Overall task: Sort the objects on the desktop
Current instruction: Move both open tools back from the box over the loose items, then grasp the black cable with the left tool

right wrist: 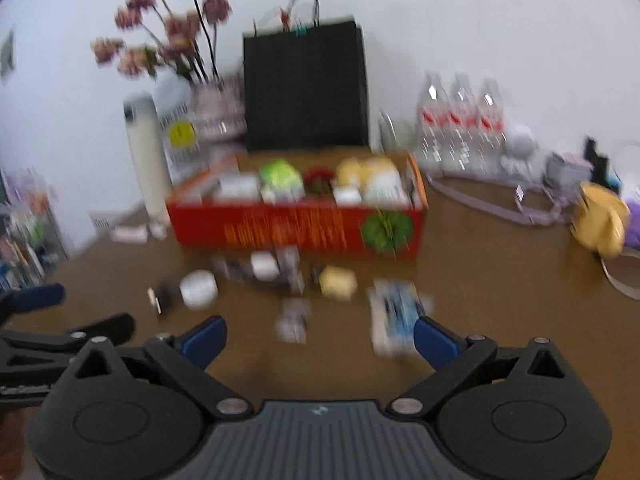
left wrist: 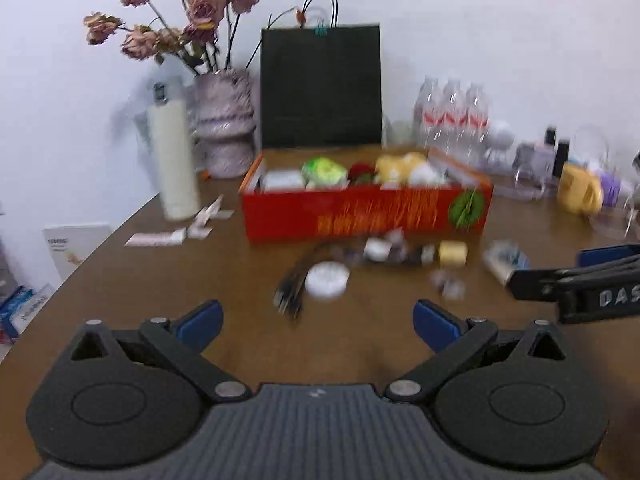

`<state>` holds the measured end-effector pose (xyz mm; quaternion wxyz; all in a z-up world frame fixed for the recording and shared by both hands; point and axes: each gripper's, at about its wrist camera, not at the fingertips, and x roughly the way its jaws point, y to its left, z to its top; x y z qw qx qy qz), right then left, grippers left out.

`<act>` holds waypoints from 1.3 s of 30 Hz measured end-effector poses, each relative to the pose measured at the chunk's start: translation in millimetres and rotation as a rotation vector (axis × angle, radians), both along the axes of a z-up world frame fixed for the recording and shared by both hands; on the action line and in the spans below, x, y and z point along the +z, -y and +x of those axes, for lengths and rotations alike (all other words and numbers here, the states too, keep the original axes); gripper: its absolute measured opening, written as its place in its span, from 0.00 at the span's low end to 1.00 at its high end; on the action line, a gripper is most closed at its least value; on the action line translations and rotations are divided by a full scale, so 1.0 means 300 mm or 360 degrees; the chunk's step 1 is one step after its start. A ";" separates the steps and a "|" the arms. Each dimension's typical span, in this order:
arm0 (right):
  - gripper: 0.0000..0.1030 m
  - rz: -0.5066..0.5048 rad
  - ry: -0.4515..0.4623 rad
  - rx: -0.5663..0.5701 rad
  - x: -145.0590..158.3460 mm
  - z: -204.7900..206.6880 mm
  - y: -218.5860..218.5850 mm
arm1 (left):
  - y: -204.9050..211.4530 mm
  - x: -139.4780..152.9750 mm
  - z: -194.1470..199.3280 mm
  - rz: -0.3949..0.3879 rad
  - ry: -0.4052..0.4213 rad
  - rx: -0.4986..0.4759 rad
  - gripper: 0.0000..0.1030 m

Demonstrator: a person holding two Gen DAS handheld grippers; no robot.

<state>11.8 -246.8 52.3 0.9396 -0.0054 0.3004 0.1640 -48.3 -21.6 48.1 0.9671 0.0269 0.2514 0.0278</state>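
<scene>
My left gripper (left wrist: pixel 318 322) hangs over the brown table (left wrist: pixel 200 344) with its blue-padded fingers (left wrist: pixel 200 320) spread wide and nothing between them. My right gripper (right wrist: pixel 320 334) is spread just as wide, also empty. Both views are smeared by blur, so small things read poorly.

Ahead of both tools stands the red box (left wrist: pixel 366 212), long side facing me, already packed with a green packet (left wrist: pixel 324 172), something dark red, yellow items and white boxes. Between the box and my fingers lies the loose scatter. From the left tool, a white round tin (left wrist: pixel 326 278) sits just ahead and slightly right of centre, touching a bundle of black cable (left wrist: pixel 294 284) on its left. Farther ahead, near the box front, is a cluster of small white and grey pieces I cannot tell apart, then a pale yellow block (left wrist: pixel 453 253) to the right. A blue-and-white packet (left wrist: pixel 502 260) lies farther right, just beside the tip of the right gripper, which enters that view from the right edge.

From the right tool, that packet (right wrist: pixel 396 316) lies just ahead of its right finger, and a small grey piece (right wrist: pixel 294 320) lies ahead of centre.

Beyond the box stand a black bag (left wrist: pixel 320 88), a vase (left wrist: pixel 226 124) of dried roses, a white bottle (left wrist: pixel 172 160) and water bottles (left wrist: pixel 454 116).
</scene>
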 end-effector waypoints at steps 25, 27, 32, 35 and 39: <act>0.92 0.0075 0.0015 0.0142 -0.097 -0.144 0.043 | -0.072 0.032 0.246 0.0095 0.0024 -0.0062 0.68; 0.90 0.0084 -0.0004 0.0140 -0.101 -0.112 0.032 | -0.039 0.019 0.347 0.0186 -0.0004 -0.0182 0.66; 0.83 0.0084 -0.0036 0.0152 -0.119 -0.051 0.019 | -0.048 -0.058 0.539 0.0212 -0.0249 -0.0229 0.13; 0.81 0.0104 -0.0060 0.0174 -0.130 -0.018 0.010 | -0.088 -0.058 0.561 0.0068 -0.0303 -0.0257 0.08; 0.76 0.0117 -0.0082 0.0198 -0.131 0.057 -0.040 | -0.090 0.010 0.485 0.0069 -0.0135 -0.0287 0.04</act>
